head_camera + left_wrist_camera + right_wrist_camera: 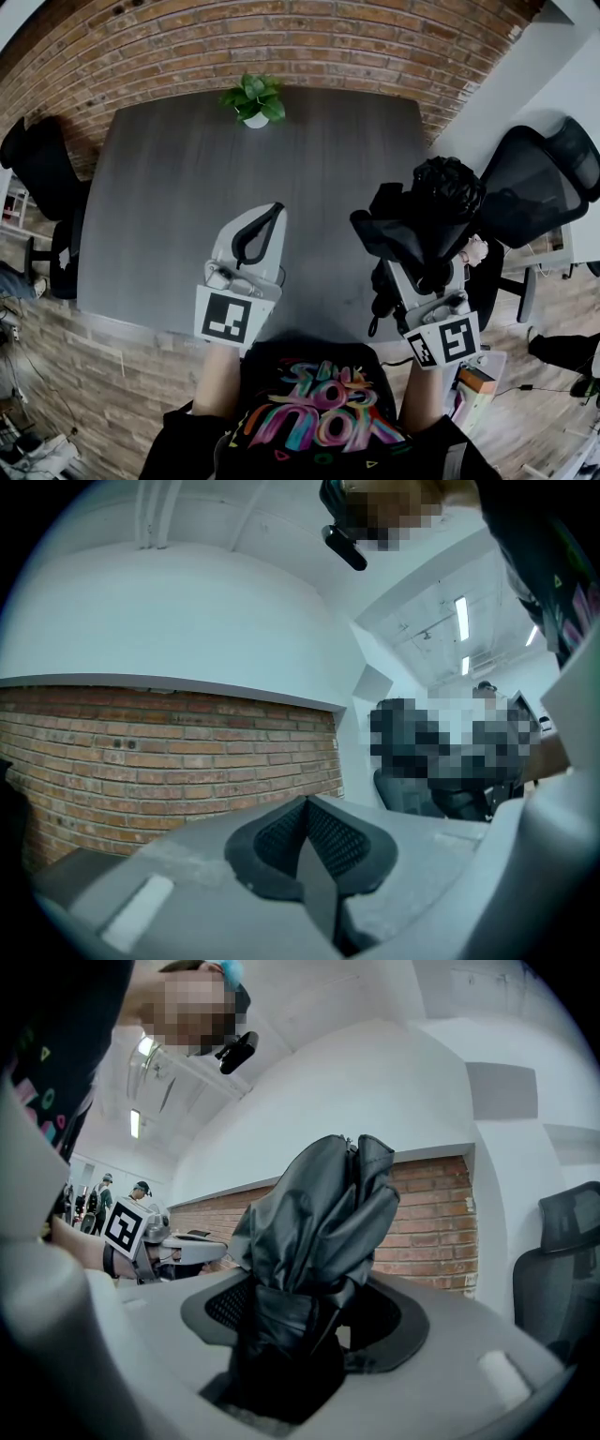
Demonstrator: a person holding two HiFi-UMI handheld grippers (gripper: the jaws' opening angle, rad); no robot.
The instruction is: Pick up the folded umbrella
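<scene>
The folded black umbrella (pixel 427 214) is held up off the dark grey table (pixel 159 206), near its right front corner. My right gripper (pixel 419 265) is shut on its lower part. In the right gripper view the umbrella's crumpled fabric (pixel 319 1222) stands upright between the jaws and hides the pads' inner faces. My left gripper (pixel 262 225) hovers level over the table's front middle with its black pads (pixel 281 841) pressed together and nothing between them. The left gripper (pixel 155 1241) also shows at the left of the right gripper view.
A small potted plant (pixel 254 99) stands at the table's far edge. Black office chairs sit at the right (pixel 534 187) and at the left (pixel 42 173). A brick wall (pixel 281 47) runs behind the table.
</scene>
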